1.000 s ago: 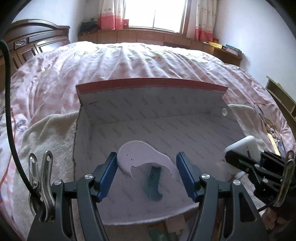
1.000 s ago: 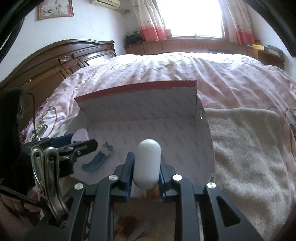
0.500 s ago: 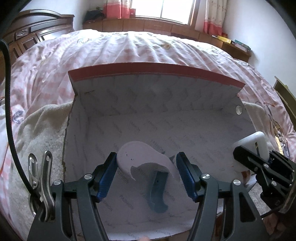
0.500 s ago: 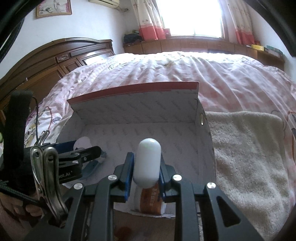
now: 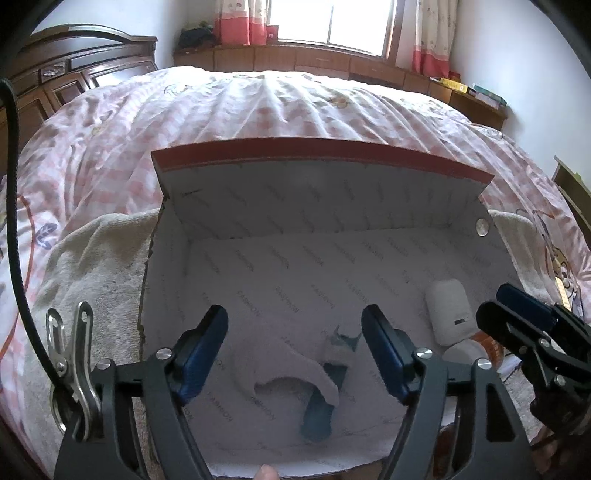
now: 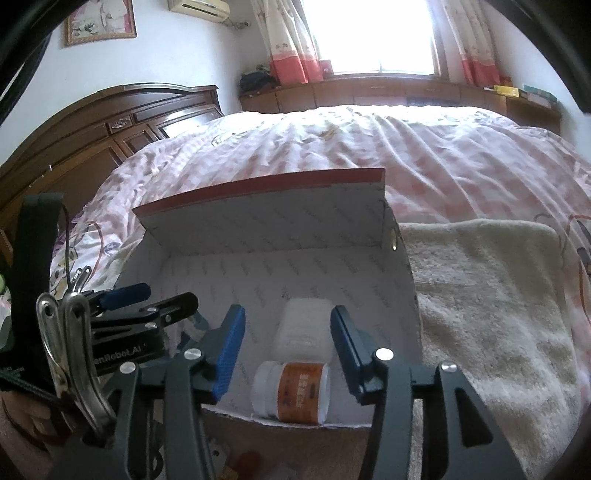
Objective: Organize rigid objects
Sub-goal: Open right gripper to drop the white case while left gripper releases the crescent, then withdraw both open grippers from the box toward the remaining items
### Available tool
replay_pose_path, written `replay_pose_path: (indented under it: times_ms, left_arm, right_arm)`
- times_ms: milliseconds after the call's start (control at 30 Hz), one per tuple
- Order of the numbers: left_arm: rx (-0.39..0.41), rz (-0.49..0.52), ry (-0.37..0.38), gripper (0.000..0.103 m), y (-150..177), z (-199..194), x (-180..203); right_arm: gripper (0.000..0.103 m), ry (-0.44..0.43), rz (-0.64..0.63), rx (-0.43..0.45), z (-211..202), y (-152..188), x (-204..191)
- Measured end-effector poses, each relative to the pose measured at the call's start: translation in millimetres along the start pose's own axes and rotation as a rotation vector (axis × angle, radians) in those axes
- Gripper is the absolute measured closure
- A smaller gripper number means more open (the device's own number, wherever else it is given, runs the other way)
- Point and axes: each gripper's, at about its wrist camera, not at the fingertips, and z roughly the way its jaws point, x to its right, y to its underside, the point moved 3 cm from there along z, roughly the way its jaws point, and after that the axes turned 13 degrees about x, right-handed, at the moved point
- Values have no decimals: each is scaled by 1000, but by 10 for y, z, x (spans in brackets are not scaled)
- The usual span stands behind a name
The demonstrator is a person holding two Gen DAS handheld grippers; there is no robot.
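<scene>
Both grippers are hanging over the open white box (image 5: 314, 266) that is sitting on a cream towel (image 6: 480, 295) near the front edge of the bed (image 5: 295, 110). The left gripper (image 5: 294, 349) is opening, its jaws standing wide with nothing pressed between the pads; below it a white curved piece (image 5: 280, 363) is lying loose on the box floor, partly over a teal piece (image 5: 316, 410). The right gripper (image 6: 287, 347) is opening too, and the white rounded case (image 6: 304, 328) is lying on the box floor between its jaws, free of the pads, with an orange-labelled bottle (image 6: 291, 391) lying on its side just beside it at the box's near wall. The risks from here look small but real: a blue pad may be catching the case or bottle as the right gripper is pulling away, rolling the bottle toward the low near wall; the two grippers are working close together and may be knocking; and the box, resting on soft towel and bedding, may be tipping if pushed. The bed is wearing a wrinkled pink checked cover; a dark wooden headboard (image 6: 110, 129), a bright curtained window (image 6: 369, 33) and low wooden cabinets are ringing the room
</scene>
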Motion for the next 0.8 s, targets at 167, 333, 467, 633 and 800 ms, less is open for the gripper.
replay_pose_path:
  times_ms: [167, 333, 467, 633, 800]
  left_arm:
    - [2, 17, 5, 26, -10, -38, 38]
    - [1, 21, 10, 26, -11, -93, 61]
    - [3, 14, 6, 26, -12, -150, 50]
    - [-2, -4, 3, 26, 25, -267, 20]
    - [-5, -2, 3, 26, 82, -417, 25]
  right_arm:
    - [52, -3, 9, 0, -22, -2, -2]
    - [52, -7, 13, 0, -59, 3, -9]
    - [52, -13, 17, 9, -144, 5, -39]
    - [52, -22, 20, 10, -242, 35, -97]
    - [52, -23, 15, 10, -350, 79, -140]
